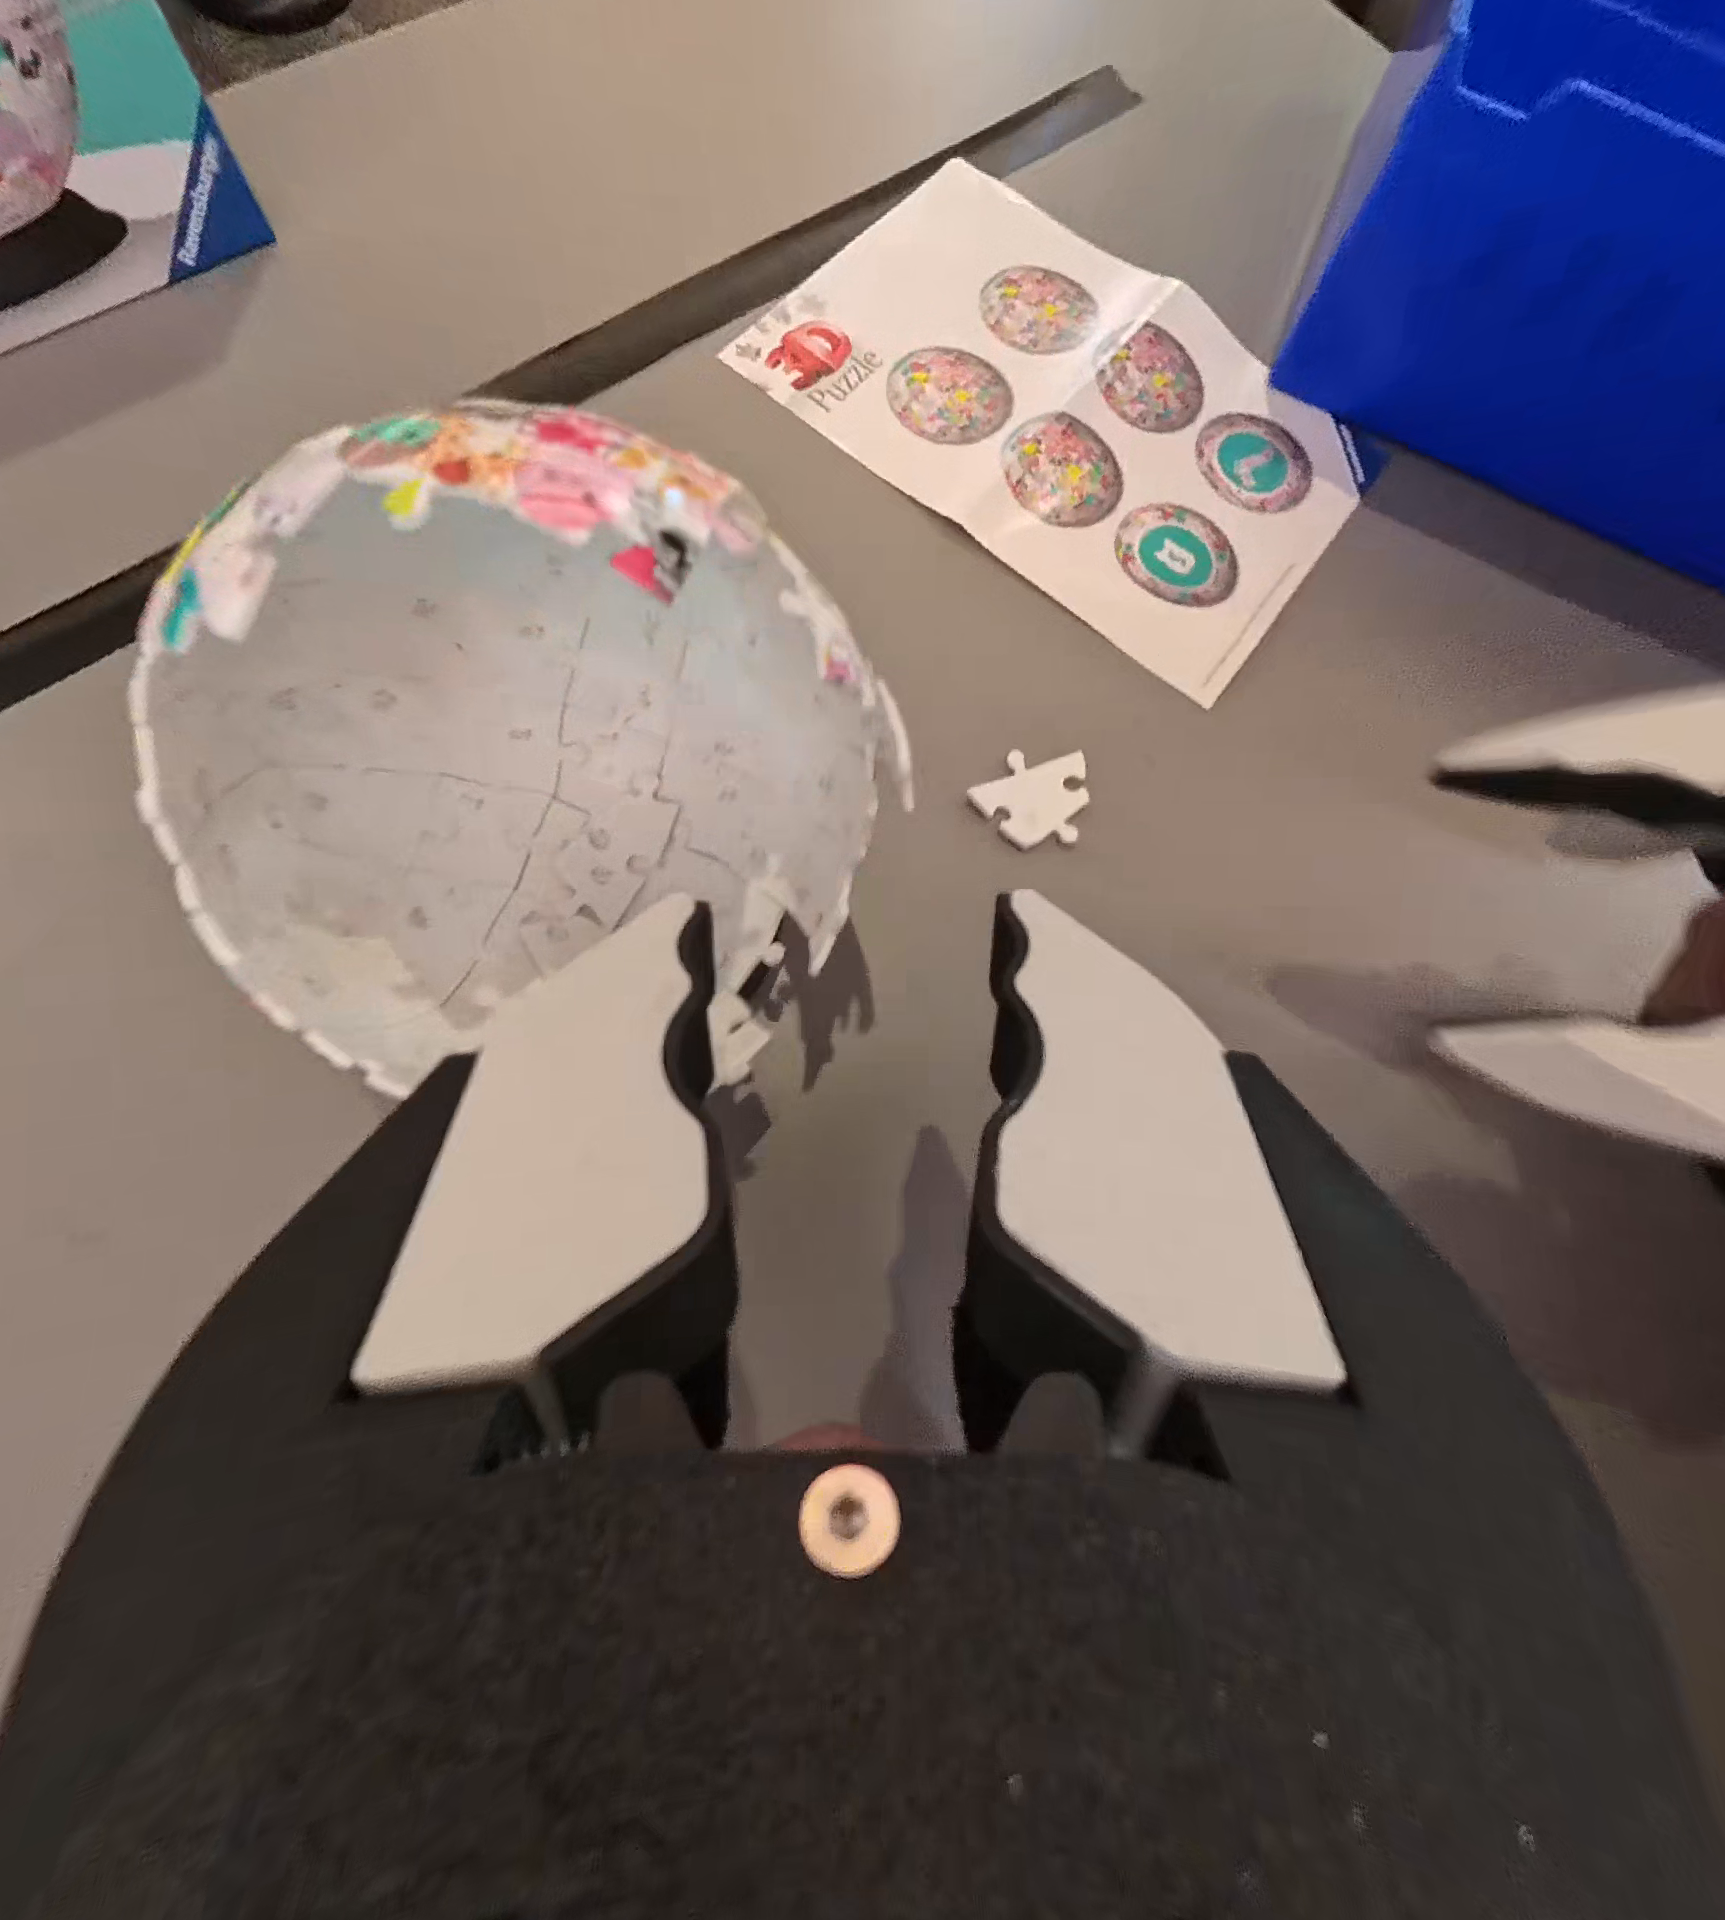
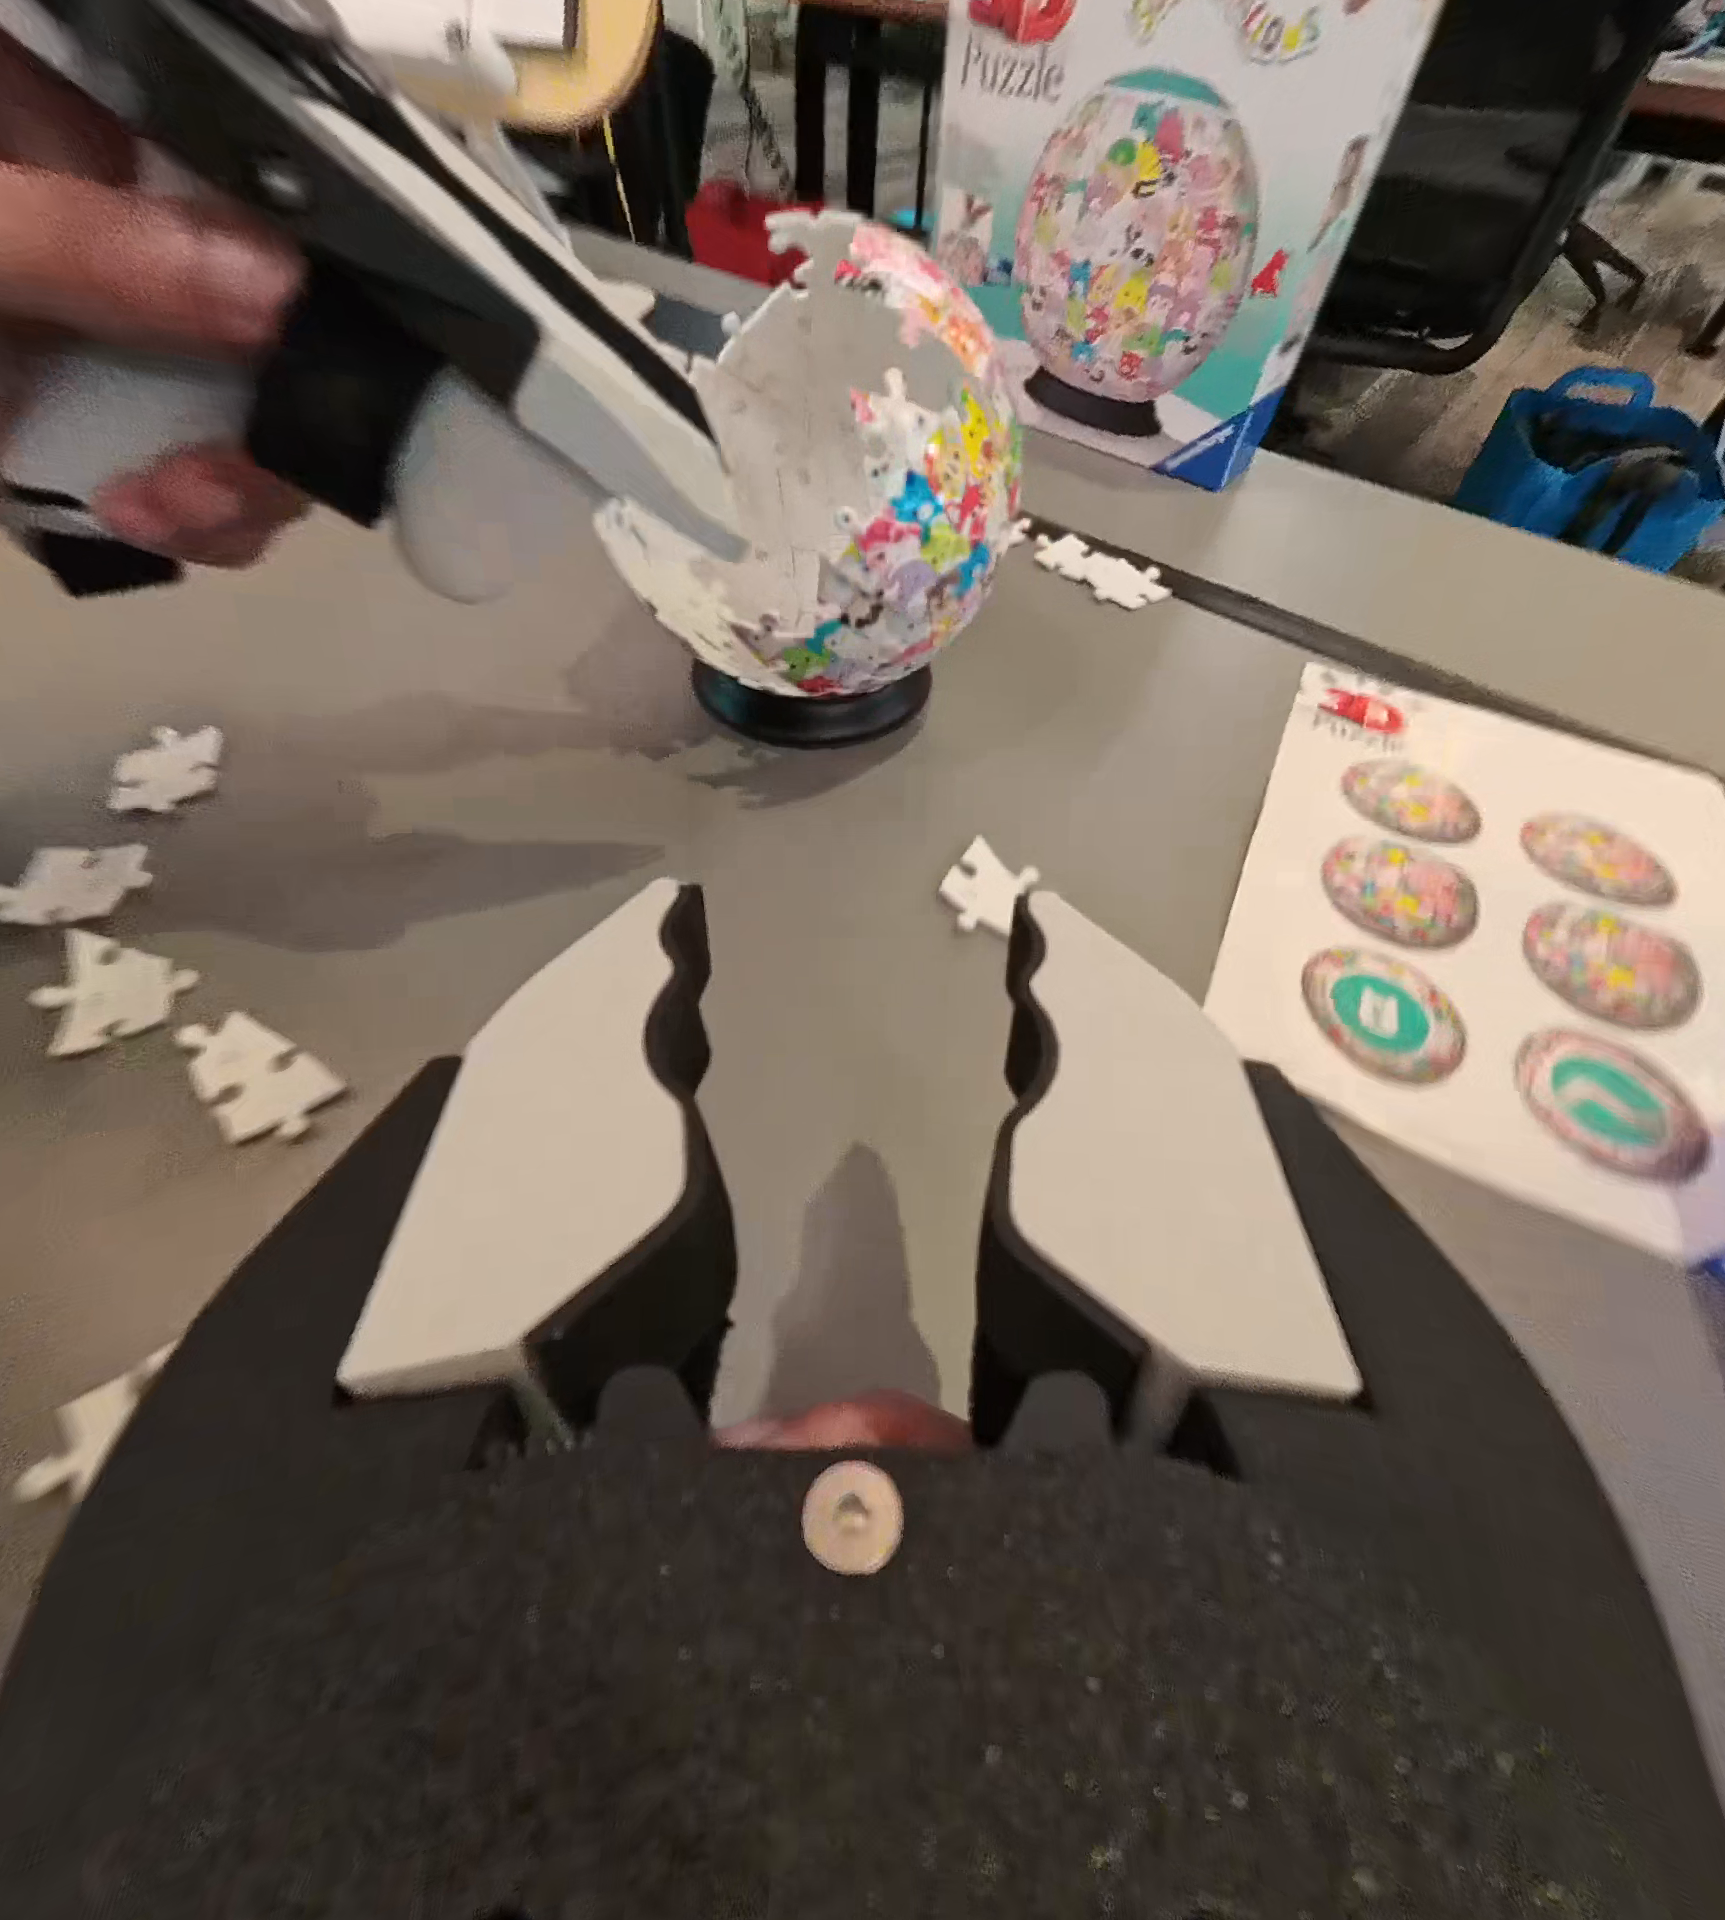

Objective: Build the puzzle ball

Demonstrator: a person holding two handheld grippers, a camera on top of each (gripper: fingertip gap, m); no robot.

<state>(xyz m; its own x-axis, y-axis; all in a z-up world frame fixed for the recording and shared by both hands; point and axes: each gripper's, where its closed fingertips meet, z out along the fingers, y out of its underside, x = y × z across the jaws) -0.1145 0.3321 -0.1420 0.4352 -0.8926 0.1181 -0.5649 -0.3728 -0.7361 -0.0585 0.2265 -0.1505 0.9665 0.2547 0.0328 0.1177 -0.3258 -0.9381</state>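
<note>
The half-built puzzle ball (image 1: 484, 748) shows its pale inner side, with coloured pieces along the far rim. In the right wrist view the puzzle ball (image 2: 879, 488) sits on a black stand (image 2: 811, 712). My left gripper (image 1: 847, 914) is open, its left finger overlapping the ball's near rim; it also shows in the right wrist view (image 2: 718, 478) at the shell's open side. My right gripper (image 2: 853, 904) is open and empty low over the table; it also shows in the left wrist view (image 1: 1440, 904). A white loose piece (image 1: 1029, 798) (image 2: 983, 883) lies beside its right fingertip.
Several white loose pieces (image 2: 110, 987) lie at left, more pieces (image 2: 1097, 566) behind the ball. An instruction sheet (image 1: 1045, 426) (image 2: 1502, 956) lies at right. A blue box (image 1: 1585, 260) stands beyond it. The puzzle's carton (image 2: 1149, 208) (image 1: 58, 177) stands on the far table. Left tips and right tips are each some 11 centimetres from the white loose piece (image 2: 983, 883). It turns up in the left wrist view (image 1: 1028, 804) as well.
</note>
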